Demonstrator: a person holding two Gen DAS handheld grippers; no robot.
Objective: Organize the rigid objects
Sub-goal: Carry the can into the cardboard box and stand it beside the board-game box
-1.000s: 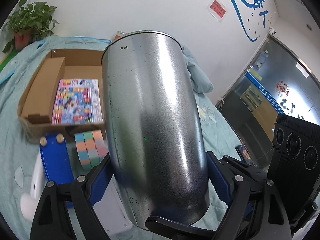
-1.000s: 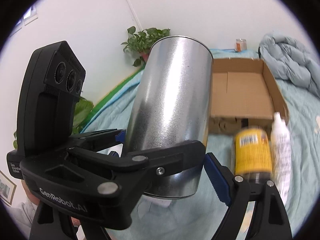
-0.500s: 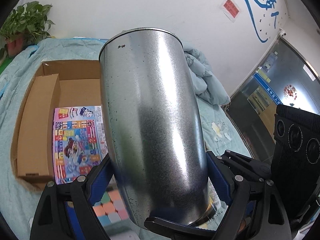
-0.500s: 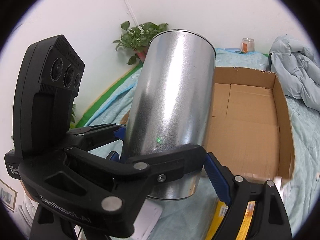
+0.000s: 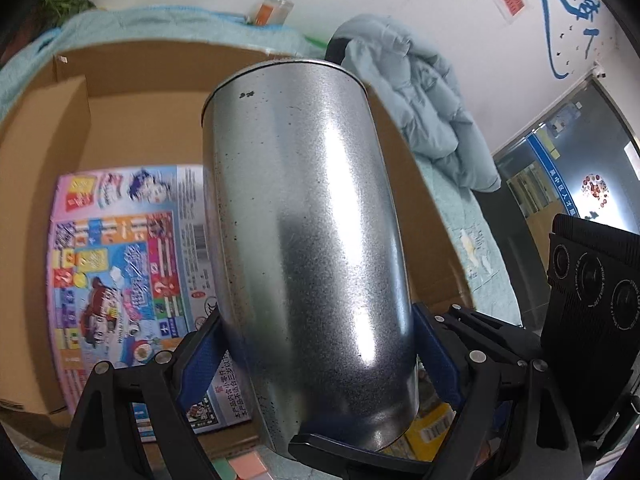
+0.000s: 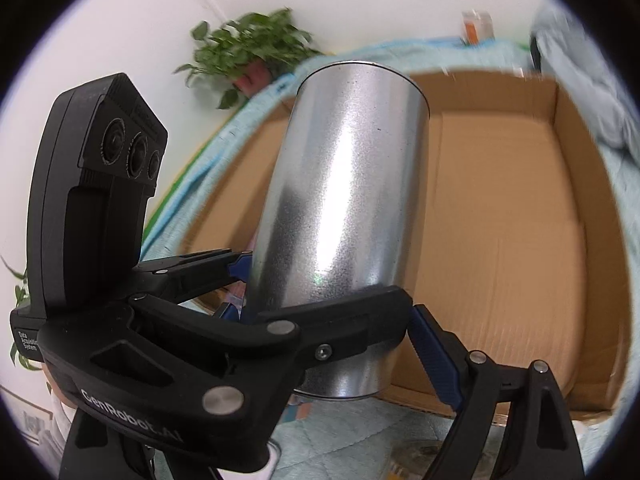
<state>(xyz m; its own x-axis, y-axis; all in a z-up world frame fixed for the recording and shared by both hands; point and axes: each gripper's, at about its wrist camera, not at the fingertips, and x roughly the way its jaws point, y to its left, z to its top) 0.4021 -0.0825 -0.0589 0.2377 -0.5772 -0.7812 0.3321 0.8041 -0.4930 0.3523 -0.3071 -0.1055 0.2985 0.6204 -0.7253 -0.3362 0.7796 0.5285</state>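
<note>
A tall, shiny metal can (image 5: 304,220) hangs tilted over an open cardboard box (image 5: 132,128), carried by both grippers at once. My left gripper (image 5: 320,352) is shut on its lower part, a blue pad pressing each side. In the right wrist view the can (image 6: 344,184) stands over the box's bare floor (image 6: 500,240). My right gripper (image 6: 332,360) is shut on the can's base; one blue pad (image 6: 432,356) shows, while its other finger is hidden behind the left gripper's black body (image 6: 160,360). A colourful flat printed pack (image 5: 120,272) lies in the box's left half.
The box sits on a light blue cloth (image 6: 360,440). A pale blue jacket (image 5: 424,96) is heaped right of the box. A potted plant (image 6: 256,48) and an orange-labelled jar (image 5: 272,10) stand behind it. Pastel blocks (image 5: 244,464) and a yellow pack (image 5: 432,428) lie below the can.
Both grippers have carried the can forward and down over the box, which now fills both views. The yellow jar and white bottle have left the right wrist view.
</note>
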